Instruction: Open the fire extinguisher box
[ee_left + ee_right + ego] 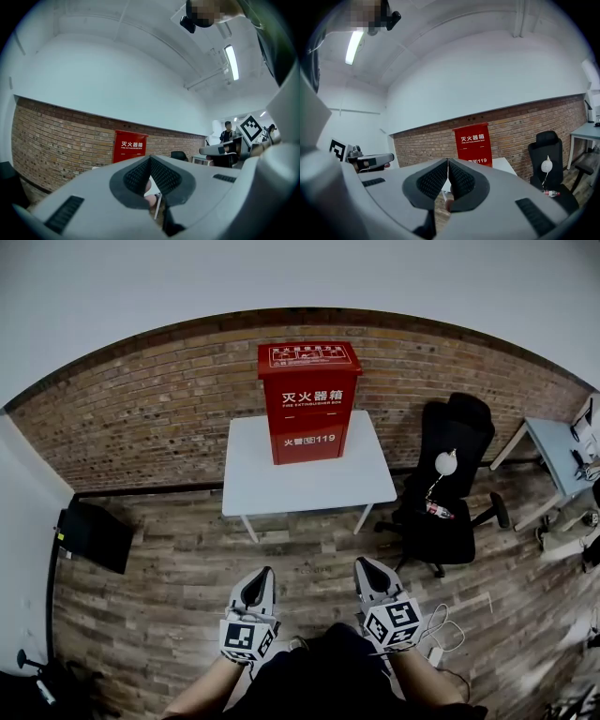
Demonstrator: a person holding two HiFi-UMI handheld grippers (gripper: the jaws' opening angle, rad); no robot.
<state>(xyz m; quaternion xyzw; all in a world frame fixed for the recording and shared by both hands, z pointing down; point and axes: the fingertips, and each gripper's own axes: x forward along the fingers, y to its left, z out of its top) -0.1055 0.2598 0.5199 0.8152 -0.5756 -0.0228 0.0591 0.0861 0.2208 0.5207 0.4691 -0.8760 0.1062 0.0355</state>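
Observation:
A red fire extinguisher box (308, 401) stands upright on a white table (305, 479) against the brick wall, its lid down. It also shows ahead in the left gripper view, as the red box (129, 146), and in the right gripper view as the red box (473, 143). My left gripper (261, 575) and right gripper (367, 567) are held side by side well short of the table, above the wooden floor. Both are shut with nothing between the jaws. Both point toward the box.
A black office chair (448, 486) with a bottle on its seat stands right of the table. A grey desk (561, 457) is at the far right. A black case (92, 535) lies on the floor at the left. A person (228, 136) stands far off.

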